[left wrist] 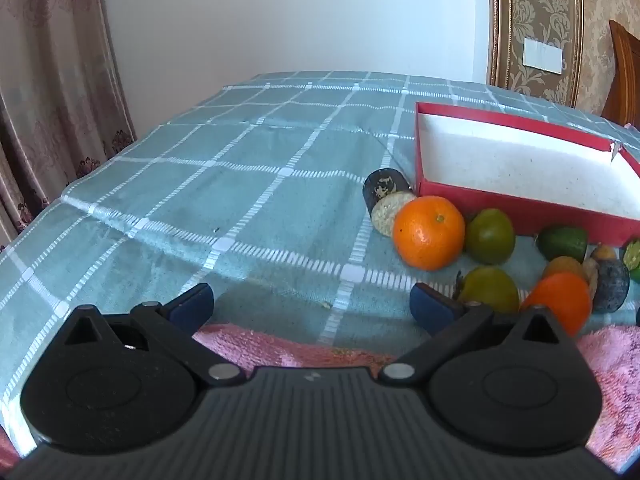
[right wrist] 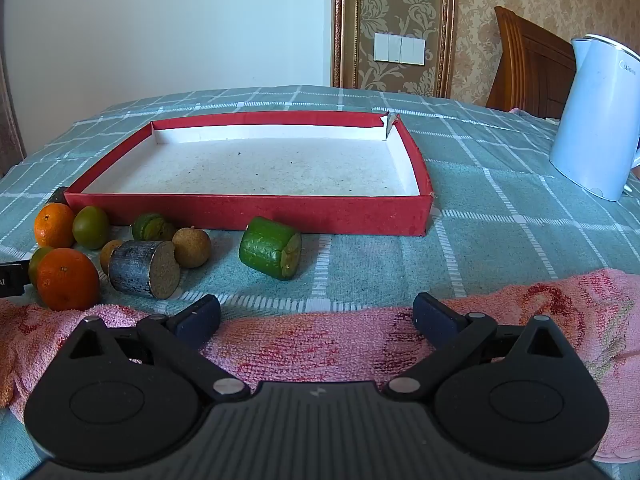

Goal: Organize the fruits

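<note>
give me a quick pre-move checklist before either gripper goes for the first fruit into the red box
1. Left gripper open, nothing between the jaws: ok.
2. Right gripper open, nothing between the jaws: ok.
3. Red box has room, no fruit inside: ok.
4. Fruit in the open to grasp: green cut piece lies apart from the rest: ok.
5. Orange free of neighbours: not ok, it touches the green fruit.
6. Kettle clear of the box: ok.

Checked tablecloth [right wrist: 500, 216] carries red tray [right wrist: 248, 212], fruits [right wrist: 66, 278], pink towel [right wrist: 320, 340], kettle [right wrist: 596, 120]
</note>
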`<state>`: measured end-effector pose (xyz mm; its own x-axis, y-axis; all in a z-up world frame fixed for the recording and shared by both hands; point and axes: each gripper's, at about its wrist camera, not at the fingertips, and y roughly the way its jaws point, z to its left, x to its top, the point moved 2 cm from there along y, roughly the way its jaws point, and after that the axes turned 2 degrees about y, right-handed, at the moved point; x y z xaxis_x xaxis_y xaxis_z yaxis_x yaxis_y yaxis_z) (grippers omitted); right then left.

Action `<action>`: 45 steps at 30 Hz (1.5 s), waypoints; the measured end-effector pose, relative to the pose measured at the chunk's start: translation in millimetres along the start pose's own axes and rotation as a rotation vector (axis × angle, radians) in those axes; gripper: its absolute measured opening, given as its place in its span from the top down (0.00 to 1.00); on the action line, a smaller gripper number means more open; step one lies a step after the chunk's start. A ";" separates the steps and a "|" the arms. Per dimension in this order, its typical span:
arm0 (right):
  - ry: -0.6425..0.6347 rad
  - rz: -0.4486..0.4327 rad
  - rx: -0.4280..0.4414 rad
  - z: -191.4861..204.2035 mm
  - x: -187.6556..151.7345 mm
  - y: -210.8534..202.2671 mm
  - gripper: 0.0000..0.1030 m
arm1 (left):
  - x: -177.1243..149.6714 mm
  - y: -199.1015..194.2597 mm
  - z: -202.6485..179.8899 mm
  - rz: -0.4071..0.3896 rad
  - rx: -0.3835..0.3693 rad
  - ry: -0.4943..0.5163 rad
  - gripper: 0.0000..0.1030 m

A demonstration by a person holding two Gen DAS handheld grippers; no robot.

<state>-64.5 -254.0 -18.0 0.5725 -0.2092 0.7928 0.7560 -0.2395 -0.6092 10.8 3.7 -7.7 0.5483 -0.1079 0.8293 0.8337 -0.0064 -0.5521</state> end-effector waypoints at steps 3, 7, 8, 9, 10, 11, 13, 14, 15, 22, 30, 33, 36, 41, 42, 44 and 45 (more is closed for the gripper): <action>0.000 -0.001 0.000 0.1 0.0 0.1 0.00 | -11.7 3.6 -1.9 0.005 0.000 0.009 0.00; 0.000 -0.001 0.000 0.1 0.0 0.2 0.00 | -6.2 10.0 -0.3 0.039 -0.012 0.010 0.00; 0.001 -0.001 0.000 0.1 0.0 0.3 0.00 | -5.4 9.7 -0.6 0.039 -0.012 0.010 0.00; 0.001 -0.001 0.000 0.2 0.0 0.4 0.00 | -2.7 9.8 -2.2 0.041 -0.010 0.013 0.00; 0.001 -0.001 0.000 -0.1 -0.1 0.4 0.00 | -3.7 9.3 -1.9 0.040 -0.011 0.012 0.00; 0.001 -0.001 0.001 -0.2 -0.1 0.4 0.00 | -4.7 9.1 -1.7 0.038 -0.012 0.013 0.00; 0.000 -0.001 0.000 0.0 -0.1 0.6 0.00 | -5.9 8.7 -1.5 0.034 -0.013 0.014 0.00; 0.000 -0.001 0.000 0.1 -0.2 0.7 0.00 | -6.3 8.3 -1.6 0.032 -0.013 0.015 0.00; 0.001 -0.001 0.001 -0.1 -0.2 0.8 0.00 | -6.5 8.1 -1.8 0.032 -0.012 0.015 0.00; 0.001 -0.001 0.000 0.1 0.0 0.5 0.00 | -5.4 8.3 -1.2 0.033 -0.013 0.014 0.00; 0.002 -0.001 0.001 0.1 0.3 -0.2 0.00 | -6.2 9.9 2.9 0.038 -0.025 -0.006 0.00; 0.002 -0.001 0.001 0.1 0.3 -0.3 0.00 | -6.6 10.6 4.7 0.039 -0.032 -0.013 0.00; 0.002 -0.001 0.001 0.0 0.3 -0.3 0.00 | -7.4 11.7 7.0 0.043 -0.042 -0.026 0.00; 0.003 -0.001 0.001 -0.1 0.2 -0.3 0.00 | -7.3 12.7 8.4 0.043 -0.043 -0.027 0.00; 0.002 -0.001 0.001 0.0 0.2 -0.3 0.00 | -7.6 12.6 8.1 0.042 -0.041 -0.026 0.00; 0.003 -0.001 0.001 -0.1 0.1 -0.4 0.00 | -8.1 11.8 7.8 0.041 -0.040 -0.025 0.00; 0.002 -0.001 0.001 -0.1 0.1 -0.4 0.00 | -8.4 11.7 7.9 0.041 -0.040 -0.026 0.00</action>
<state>-64.8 -253.9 -17.6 0.5706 -0.2112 0.7936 0.7572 -0.2388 -0.6080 16.4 12.3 -20.4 0.5838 -0.0833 0.8076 0.8076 -0.0423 -0.5882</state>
